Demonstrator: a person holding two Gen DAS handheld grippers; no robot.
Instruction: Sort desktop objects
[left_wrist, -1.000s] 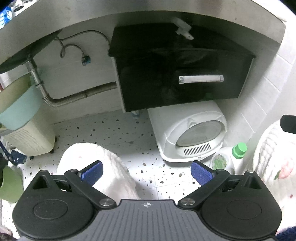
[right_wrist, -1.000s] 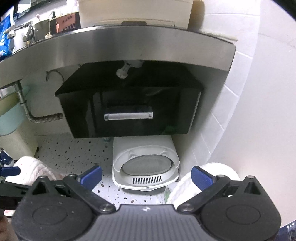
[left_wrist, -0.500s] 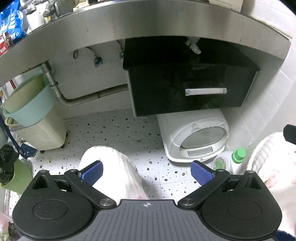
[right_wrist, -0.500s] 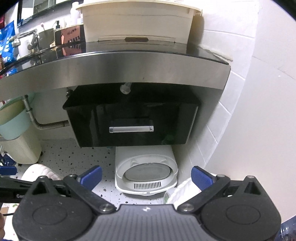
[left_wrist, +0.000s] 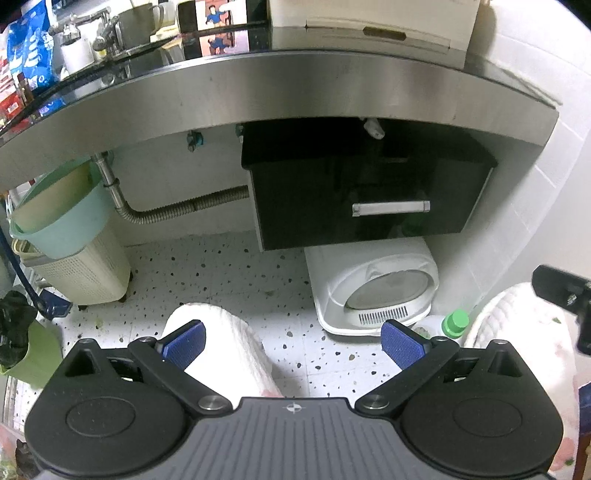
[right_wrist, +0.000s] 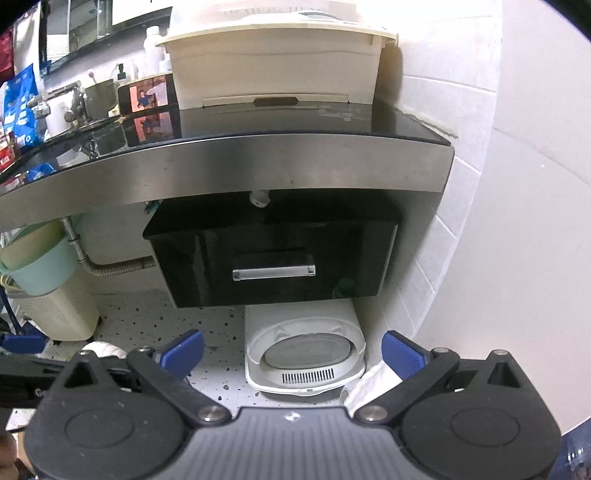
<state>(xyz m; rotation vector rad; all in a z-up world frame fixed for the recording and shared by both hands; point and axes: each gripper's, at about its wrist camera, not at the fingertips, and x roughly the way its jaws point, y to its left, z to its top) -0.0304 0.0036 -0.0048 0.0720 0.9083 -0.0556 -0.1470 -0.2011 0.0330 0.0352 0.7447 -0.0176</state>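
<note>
Glossy black surface (right_wrist: 280, 122) w/ brushed steel edge, boxy black drawer (right_wrist: 273, 254) underneath. On top: cream plastic bin (right_wrist: 273, 66) at the wall, phone (right_wrist: 147, 96) just left of it. Left gripper (left_wrist: 291, 341) & right gripper (right_wrist: 291, 347) jaws released, nothing held.
</note>
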